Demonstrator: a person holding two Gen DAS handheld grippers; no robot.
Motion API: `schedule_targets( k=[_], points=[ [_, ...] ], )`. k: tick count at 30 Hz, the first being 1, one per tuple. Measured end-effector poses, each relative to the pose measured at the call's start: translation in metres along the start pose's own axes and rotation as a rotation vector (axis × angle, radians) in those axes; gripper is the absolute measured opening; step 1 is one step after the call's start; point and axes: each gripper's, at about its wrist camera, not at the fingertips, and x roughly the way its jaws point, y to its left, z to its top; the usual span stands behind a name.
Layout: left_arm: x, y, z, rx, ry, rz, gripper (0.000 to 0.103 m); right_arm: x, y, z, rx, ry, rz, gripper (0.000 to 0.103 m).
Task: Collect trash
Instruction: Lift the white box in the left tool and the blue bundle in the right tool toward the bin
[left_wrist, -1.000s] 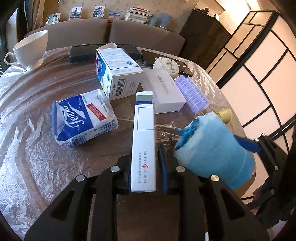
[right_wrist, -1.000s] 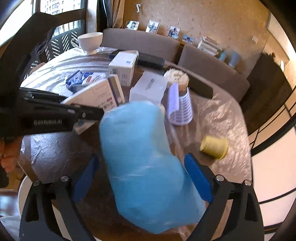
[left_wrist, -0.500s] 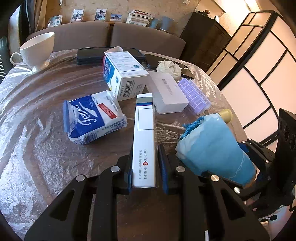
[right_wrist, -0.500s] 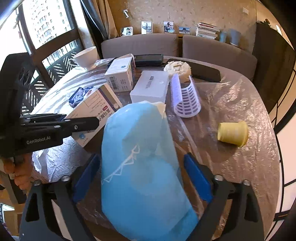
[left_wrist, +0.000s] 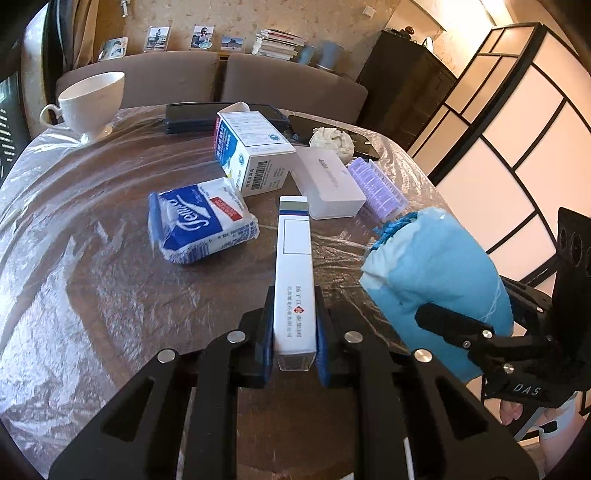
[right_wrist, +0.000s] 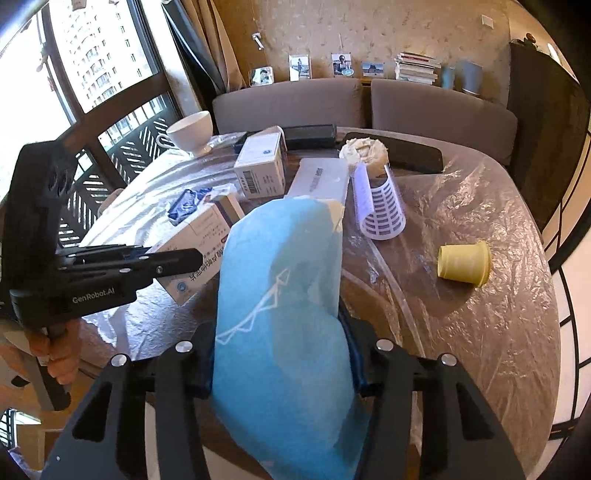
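Note:
A long white medicine box (left_wrist: 294, 258) sticks forward from my left gripper (left_wrist: 294, 325), whose jaws are closing tight on its near end above the table. In the right wrist view that box (right_wrist: 195, 240) hangs at the left. A blue plastic bag (right_wrist: 280, 302) with a white drawstring fills the gap of my right gripper (right_wrist: 282, 354). Its jaws are closing and both pads press into the bag's sides. From the left wrist view the bag (left_wrist: 436, 273) hangs at the right.
On the film-covered table (left_wrist: 92, 295) lie a tissue pack (left_wrist: 199, 225), a blue-white carton (left_wrist: 255, 155), a flat white box (left_wrist: 328, 181), a purple roller (left_wrist: 376, 184), a crumpled paper wad (left_wrist: 332, 138) and a yellow cup (right_wrist: 463, 264). A white teacup (left_wrist: 92, 99) stands far left.
The right gripper's jaws have come in from wide apart until they squeeze the blue bag. The left gripper kept the white box and drew back slightly from the table things.

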Motion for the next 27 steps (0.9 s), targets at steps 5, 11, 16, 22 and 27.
schedule_targets(
  k=[5, 11, 16, 22, 27],
  points=[
    [-0.010, 0.001, -0.006, -0.018, -0.012, -0.006, 0.020, -0.011, 0.002, -0.007, 0.002, -0.008, 0.004, 0.050],
    [-0.026, -0.004, -0.015, -0.021, -0.036, -0.005, 0.020, -0.021, 0.003, -0.014, 0.024, -0.013, 0.028, 0.050],
    [-0.037, -0.011, -0.023, -0.011, -0.054, -0.001, 0.020, -0.033, 0.011, -0.023, 0.018, -0.022, 0.041, 0.050],
    [-0.046, -0.021, -0.040, 0.014, -0.050, 0.019, 0.020, -0.044, 0.020, -0.034, -0.007, -0.025, 0.043, 0.050],
    [-0.053, -0.023, -0.054, 0.003, -0.044, 0.019, 0.020, -0.052, 0.022, -0.046, -0.011, -0.012, 0.052, 0.050]
  ],
)
